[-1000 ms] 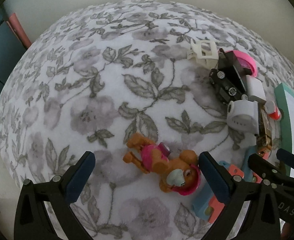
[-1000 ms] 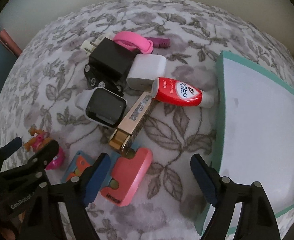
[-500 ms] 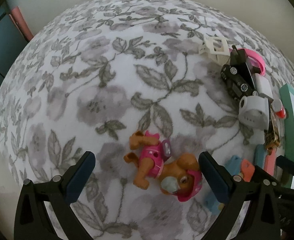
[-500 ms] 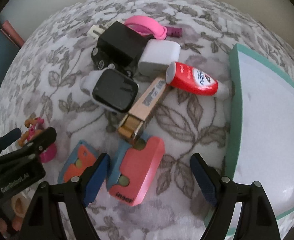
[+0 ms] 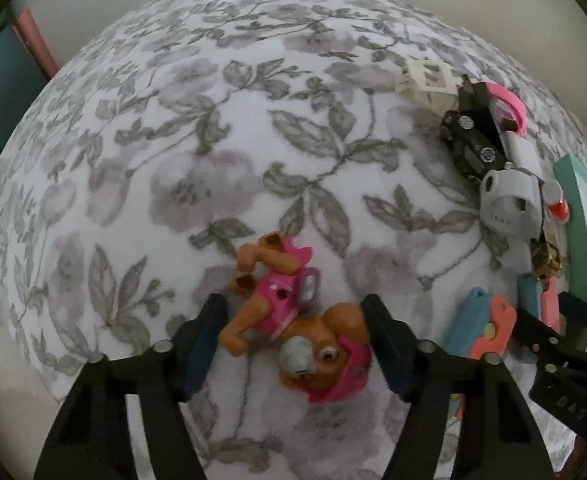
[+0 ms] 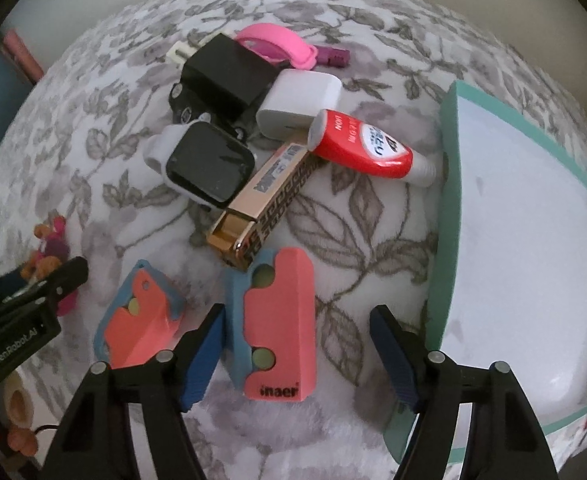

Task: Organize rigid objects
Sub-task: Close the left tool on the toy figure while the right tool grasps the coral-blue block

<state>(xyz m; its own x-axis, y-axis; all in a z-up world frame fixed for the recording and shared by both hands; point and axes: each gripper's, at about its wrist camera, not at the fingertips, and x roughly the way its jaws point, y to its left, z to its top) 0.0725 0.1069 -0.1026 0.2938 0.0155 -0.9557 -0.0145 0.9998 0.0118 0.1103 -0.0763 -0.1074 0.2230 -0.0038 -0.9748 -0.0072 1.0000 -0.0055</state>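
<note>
Toy dog [image 5: 293,320], brown with a pink vest and pink cap, lies on its side low in the left wrist view, on a grey-flowered white cloth [image 5: 213,140]. The left gripper [image 5: 293,344] straddles it; its jaws have just been closing, with the toy between them, yet whether the pads press on it I cannot tell. At the right edge of that view is a crowded heap: a black toy car [image 5: 471,140], a white smartwatch [image 5: 509,204] and a pink band [image 5: 513,104].

In the right wrist view the right gripper [image 6: 293,348] stands apart around a coral-and-blue block [image 6: 277,328]; its jaws too have just been closing, the left pad just beside the block, the right pad clear of it. A second such block [image 6: 141,316] lies to the left, a gold lighter [image 6: 261,204] above, then a red tube [image 6: 357,144], a white charger [image 6: 297,104] and a black adapter [image 6: 225,76]. A teal-rimmed white tray [image 6: 445,208] fills the right side, cut off by the frame. Fingers [image 6: 17,436] show blurred at lower left.
</note>
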